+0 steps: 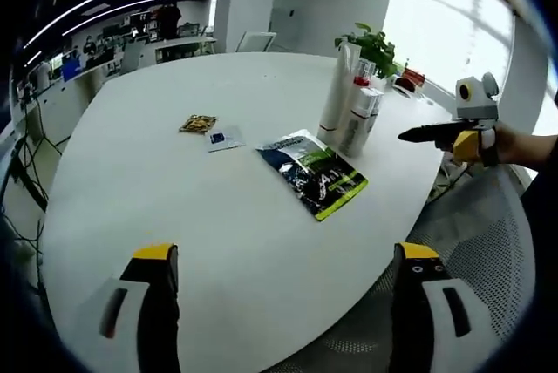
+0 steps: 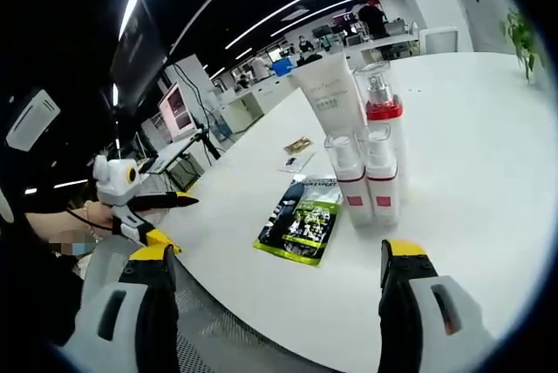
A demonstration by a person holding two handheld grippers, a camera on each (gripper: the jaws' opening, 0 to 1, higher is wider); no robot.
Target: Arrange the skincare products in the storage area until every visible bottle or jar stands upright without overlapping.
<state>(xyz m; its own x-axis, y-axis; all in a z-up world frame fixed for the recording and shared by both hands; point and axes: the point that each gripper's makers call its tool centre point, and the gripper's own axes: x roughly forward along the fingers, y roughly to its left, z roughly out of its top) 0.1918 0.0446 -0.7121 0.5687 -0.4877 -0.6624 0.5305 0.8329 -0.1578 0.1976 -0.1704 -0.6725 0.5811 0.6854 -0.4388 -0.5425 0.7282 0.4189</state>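
Bottles stand grouped on the white table (image 1: 174, 190), all upright: a tall white tube (image 2: 327, 94), a pump bottle (image 2: 384, 116) with a red collar, and two small white bottles (image 2: 349, 181) with red labels in front, touching or nearly so. In the left gripper view the same cluster (image 1: 353, 103) sits toward the far right edge, a potted plant (image 1: 373, 44) behind it. A dark-and-green sachet (image 1: 312, 172) lies flat just beside the cluster; a small gold packet (image 1: 199, 123) and a blue-marked card (image 1: 224, 139) lie further off, well apart from the bottles. Our left gripper (image 1: 283, 260) hangs over the near edge, jaws wide apart, holding nothing; it also shows at the left of the right gripper view. Our right gripper (image 2: 275, 260) is likewise spread open and empty, facing the cluster; in the left gripper view it appears at the right, jaw tips seemingly together from that angle. We judge the bottles already meet the upright condition; what remains is likely checking spacing. Next move calls for a close approach with the right gripper, gripping one small bottle low without tipping its neighbour.
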